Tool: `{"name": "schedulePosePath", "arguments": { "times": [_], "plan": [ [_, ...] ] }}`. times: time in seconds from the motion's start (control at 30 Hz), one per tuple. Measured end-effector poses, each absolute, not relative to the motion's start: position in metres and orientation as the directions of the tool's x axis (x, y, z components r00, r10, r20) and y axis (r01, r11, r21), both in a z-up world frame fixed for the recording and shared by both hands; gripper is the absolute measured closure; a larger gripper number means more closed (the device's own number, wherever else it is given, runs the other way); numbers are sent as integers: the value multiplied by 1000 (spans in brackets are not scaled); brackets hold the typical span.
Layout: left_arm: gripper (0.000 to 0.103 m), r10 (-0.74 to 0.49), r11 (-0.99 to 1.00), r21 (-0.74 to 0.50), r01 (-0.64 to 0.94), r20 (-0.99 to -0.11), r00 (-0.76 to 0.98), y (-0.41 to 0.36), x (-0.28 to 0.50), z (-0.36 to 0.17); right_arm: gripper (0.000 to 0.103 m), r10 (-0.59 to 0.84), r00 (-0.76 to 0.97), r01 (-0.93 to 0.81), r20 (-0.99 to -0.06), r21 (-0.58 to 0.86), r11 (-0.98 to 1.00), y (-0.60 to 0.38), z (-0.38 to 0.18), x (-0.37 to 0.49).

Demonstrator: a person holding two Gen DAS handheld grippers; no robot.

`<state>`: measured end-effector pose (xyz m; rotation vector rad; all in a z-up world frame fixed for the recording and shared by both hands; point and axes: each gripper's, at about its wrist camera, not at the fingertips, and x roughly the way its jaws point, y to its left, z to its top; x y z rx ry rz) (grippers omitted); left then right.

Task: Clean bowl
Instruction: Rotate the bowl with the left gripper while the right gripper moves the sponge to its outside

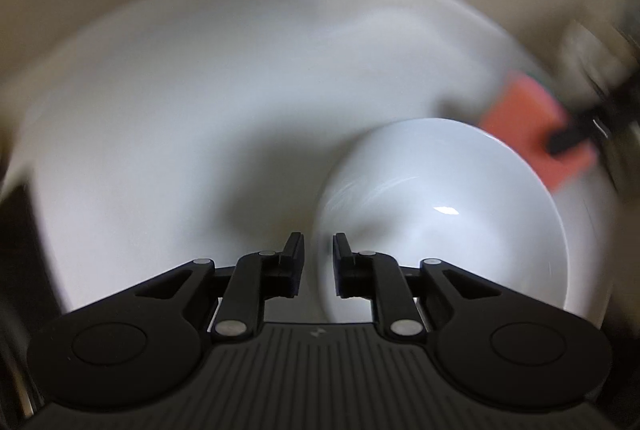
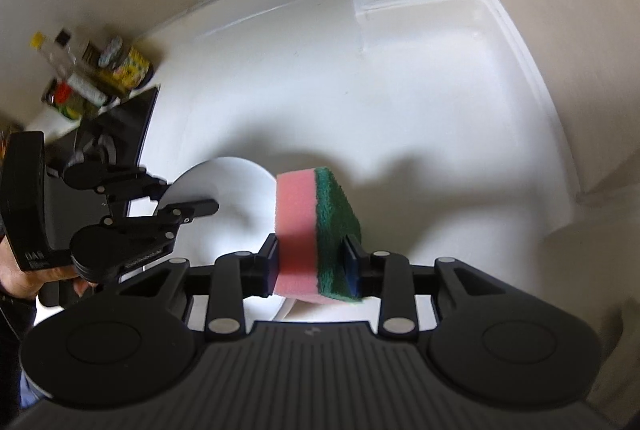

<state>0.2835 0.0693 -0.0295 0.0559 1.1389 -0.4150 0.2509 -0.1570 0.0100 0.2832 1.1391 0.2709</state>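
A white bowl lies on a white surface, low and right in the left wrist view. My left gripper is open, and the bowl's near rim runs through the gap between its fingers without either pad pressing on it. In the right wrist view the bowl shows left of centre, with the left gripper straddling its rim. My right gripper is shut on a pink sponge with a green scouring side. That sponge hangs, blurred, at the bowl's far right rim.
The white surface has a raised lip at the back and right, below beige walls. Bottles and jars stand at the far left beside a black hob. A person's hand holds the left gripper's handle.
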Motion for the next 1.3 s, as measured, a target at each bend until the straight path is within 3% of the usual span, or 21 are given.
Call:
{"name": "schedulePosePath", "arguments": {
  "times": [0.07, 0.17, 0.23, 0.6, 0.67, 0.83, 0.97, 1.3],
  "plan": [
    [80, -277, 946, -190, 263, -894, 351, 74, 272, -27, 74, 356, 418, -52, -836, 369, 928, -159, 9, 243],
    [86, -277, 946, -182, 267, -884, 377, 70, 252, -23, 74, 349, 438, -31, -828, 374, 927, -159, 13, 232],
    [91, -263, 936, -135, 325, -882, 391, 63, 247, -22, 74, 352, 448, -19, -822, 384, 923, -161, 14, 222],
    [88, -310, 679, -3, 734, -908, 283, 33, 280, -19, 75, 353, 424, -67, -834, 360, 930, -169, 20, 239],
    [89, -315, 700, -17, 714, -904, 288, 35, 281, -16, 75, 353, 432, -65, -830, 362, 930, -171, 23, 247],
    [89, -264, 883, -66, 465, -889, 375, 49, 253, -15, 75, 383, 434, -33, -816, 411, 911, -180, 16, 242],
    [90, -209, 922, -27, 385, -874, 438, 41, 236, -22, 75, 406, 448, 0, -796, 454, 891, -186, 11, 228],
    [89, -318, 633, 8, 774, -909, 269, 43, 246, -10, 75, 413, 413, -80, -812, 419, 904, -181, 14, 230]
  ]
}}
